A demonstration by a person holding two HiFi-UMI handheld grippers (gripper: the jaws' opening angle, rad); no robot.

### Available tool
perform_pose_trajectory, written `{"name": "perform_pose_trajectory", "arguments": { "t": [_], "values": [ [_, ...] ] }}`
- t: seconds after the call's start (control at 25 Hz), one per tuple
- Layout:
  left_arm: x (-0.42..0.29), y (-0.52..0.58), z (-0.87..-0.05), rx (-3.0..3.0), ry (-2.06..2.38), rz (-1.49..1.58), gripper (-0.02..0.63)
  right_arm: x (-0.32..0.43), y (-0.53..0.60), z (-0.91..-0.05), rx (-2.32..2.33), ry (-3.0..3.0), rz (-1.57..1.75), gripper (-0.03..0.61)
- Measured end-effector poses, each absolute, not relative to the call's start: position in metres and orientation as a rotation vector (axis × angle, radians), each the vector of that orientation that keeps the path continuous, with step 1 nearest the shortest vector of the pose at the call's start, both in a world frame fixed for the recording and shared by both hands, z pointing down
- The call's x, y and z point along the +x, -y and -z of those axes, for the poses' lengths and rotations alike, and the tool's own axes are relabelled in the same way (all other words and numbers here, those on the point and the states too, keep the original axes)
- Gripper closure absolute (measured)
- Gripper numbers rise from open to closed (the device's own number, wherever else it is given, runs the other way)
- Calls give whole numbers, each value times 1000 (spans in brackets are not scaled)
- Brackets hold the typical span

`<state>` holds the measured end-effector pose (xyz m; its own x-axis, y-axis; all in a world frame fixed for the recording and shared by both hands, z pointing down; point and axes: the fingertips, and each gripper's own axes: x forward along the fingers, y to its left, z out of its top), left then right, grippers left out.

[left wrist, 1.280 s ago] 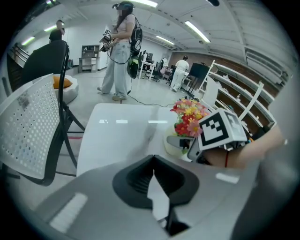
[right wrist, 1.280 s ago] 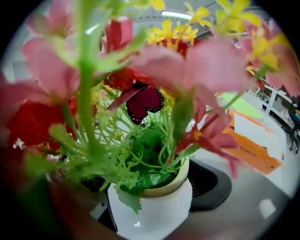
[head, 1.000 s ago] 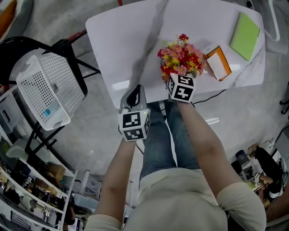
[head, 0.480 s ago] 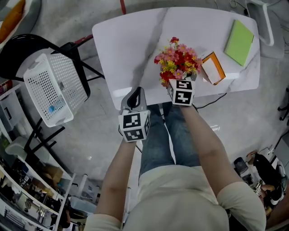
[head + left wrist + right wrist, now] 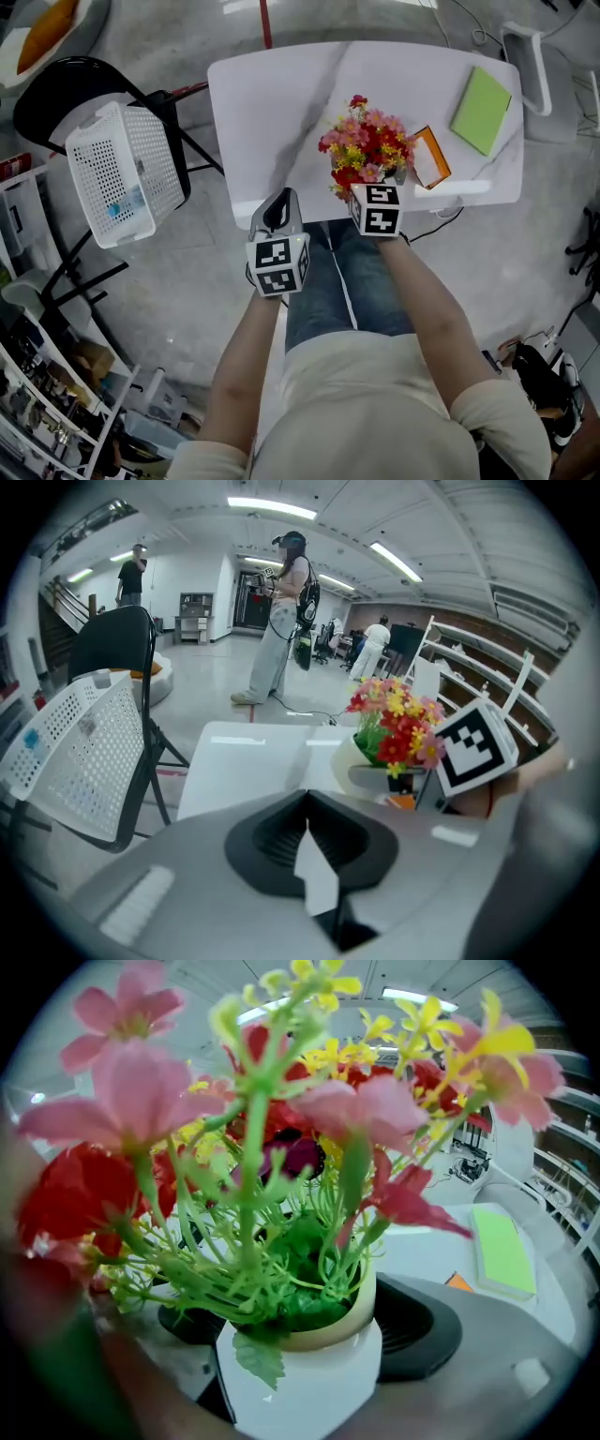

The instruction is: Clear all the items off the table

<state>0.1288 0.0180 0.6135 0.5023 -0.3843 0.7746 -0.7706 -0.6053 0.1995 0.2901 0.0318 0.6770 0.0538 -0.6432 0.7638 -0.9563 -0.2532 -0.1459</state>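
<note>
One white faceted pot of red, pink and yellow flowers (image 5: 366, 150), upright, stems up, over white marbled table's (image 5: 272, 103) near edge | right gripper (image 5: 305, 1340) clamps pot | left gripper (image 5: 307, 808) closed, empty | one green notebook (image 5: 481, 110), one orange box (image 5: 431, 157) on table

Table (image 5: 272, 103) lies bare at left; orange box (image 5: 431, 157) and green notebook (image 5: 481, 110) occupy its right end.
</note>
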Motion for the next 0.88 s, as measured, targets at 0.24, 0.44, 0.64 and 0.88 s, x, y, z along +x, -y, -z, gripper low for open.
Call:
{"name": "perform_pose_trajectory", "arguments": {
  "t": [0.24, 0.44, 0.64, 0.88],
  "values": [
    [131, -22, -592, 2210, 1017, -905, 604, 290, -35, -642, 1908, 1674, -1010, 101],
    [134, -26, -575, 2206, 1068, -871, 604, 288, -39, -619, 1876, 1729, -984, 101],
    [136, -31, -558, 2192, 1112, -850, 604, 289, -44, -597, 1833, 1775, -949, 101],
    [135, -34, -533, 2178, 1179, -817, 604, 289, -43, -567, 1771, 1853, -874, 101]
  ]
}}
